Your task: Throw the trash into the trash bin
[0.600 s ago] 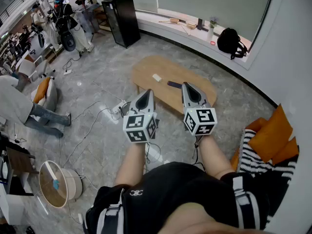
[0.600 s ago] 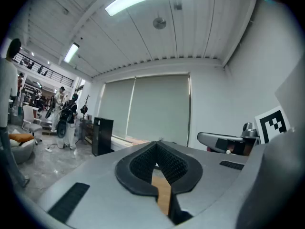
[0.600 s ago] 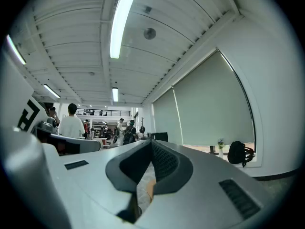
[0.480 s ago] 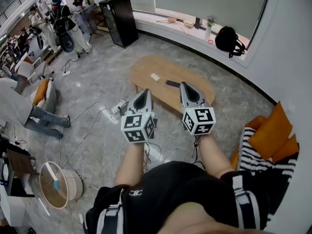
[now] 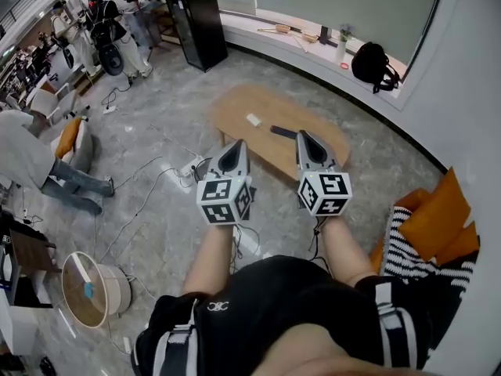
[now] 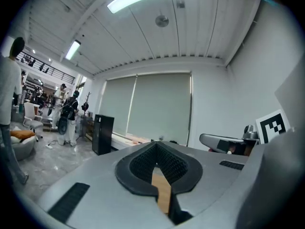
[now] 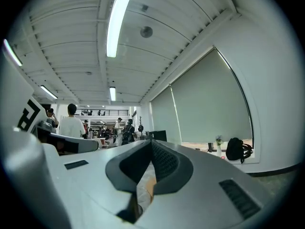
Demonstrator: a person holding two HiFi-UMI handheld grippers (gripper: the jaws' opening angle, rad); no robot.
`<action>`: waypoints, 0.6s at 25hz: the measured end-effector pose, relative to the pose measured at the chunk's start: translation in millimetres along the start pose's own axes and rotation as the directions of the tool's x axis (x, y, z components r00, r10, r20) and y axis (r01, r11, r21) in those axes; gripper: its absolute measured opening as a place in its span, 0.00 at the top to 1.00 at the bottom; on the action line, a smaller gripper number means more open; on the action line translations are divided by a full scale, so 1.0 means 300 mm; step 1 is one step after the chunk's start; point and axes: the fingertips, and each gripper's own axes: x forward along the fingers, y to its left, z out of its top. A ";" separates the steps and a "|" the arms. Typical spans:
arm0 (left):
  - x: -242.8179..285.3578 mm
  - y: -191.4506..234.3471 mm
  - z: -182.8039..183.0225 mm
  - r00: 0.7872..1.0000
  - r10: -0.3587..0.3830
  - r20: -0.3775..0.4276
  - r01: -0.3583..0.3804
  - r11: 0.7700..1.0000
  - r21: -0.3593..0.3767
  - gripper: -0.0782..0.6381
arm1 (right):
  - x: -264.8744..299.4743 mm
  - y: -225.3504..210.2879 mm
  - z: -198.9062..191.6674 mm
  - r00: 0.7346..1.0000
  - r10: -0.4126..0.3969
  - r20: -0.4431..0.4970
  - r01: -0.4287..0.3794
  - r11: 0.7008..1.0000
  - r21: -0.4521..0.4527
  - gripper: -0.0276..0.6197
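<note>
We hold both grippers level in front of us, side by side and apart, above the grey floor (image 5: 156,116). The left gripper (image 5: 237,146) has its jaws together at the tips, and in the left gripper view only the hollow behind the tips is free; through it we see a bit of wood, and nothing is gripped. The right gripper (image 5: 304,135) is closed the same way, tips meeting, and it also carries nothing.

Just beyond the tips stands the oval wooden table (image 5: 235,104). On it lies a small white piece (image 5: 253,120), which seems to be the trash, and near it, more to the right, a dark flat thing (image 5: 282,132). Neither gripper touches them.

The round white bin (image 5: 119,290), with a wooden top, stands on the floor at our lower left, well apart from the table and from both grippers. Something small and blue lies on its top, but we cannot tell what it is.

Cables (image 5: 149,186) run over the floor to the left of the table. A black backpack (image 5: 371,63) rests on the window ledge, and orange cushions (image 5: 434,218) lie at our right
</note>
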 end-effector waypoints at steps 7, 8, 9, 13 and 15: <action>-0.002 0.090 -0.003 1.000 -0.016 0.000 0.016 1.000 -0.007 0.88 | 0.055 0.060 -0.018 1.000 -0.017 -0.004 0.017 1.000 0.003 0.94; 0.001 0.107 -0.005 1.000 -0.016 0.001 0.016 1.000 -0.009 0.88 | 0.065 0.068 -0.024 1.000 -0.021 -0.005 0.021 1.000 0.003 0.94; 0.003 0.126 -0.008 1.000 -0.016 0.001 0.016 1.000 -0.011 0.88 | 0.077 0.078 -0.031 1.000 -0.024 -0.006 0.024 1.000 0.003 0.94; -0.006 0.200 -0.027 1.000 -0.019 -0.001 0.019 1.000 -0.019 0.88 | 0.113 0.126 -0.061 0.999 -0.033 -0.012 0.033 0.999 0.004 0.94; -0.009 0.224 -0.036 1.000 -0.022 -0.004 0.022 1.000 -0.022 0.88 | 0.128 0.149 -0.075 0.999 -0.028 -0.019 0.028 1.000 0.006 0.94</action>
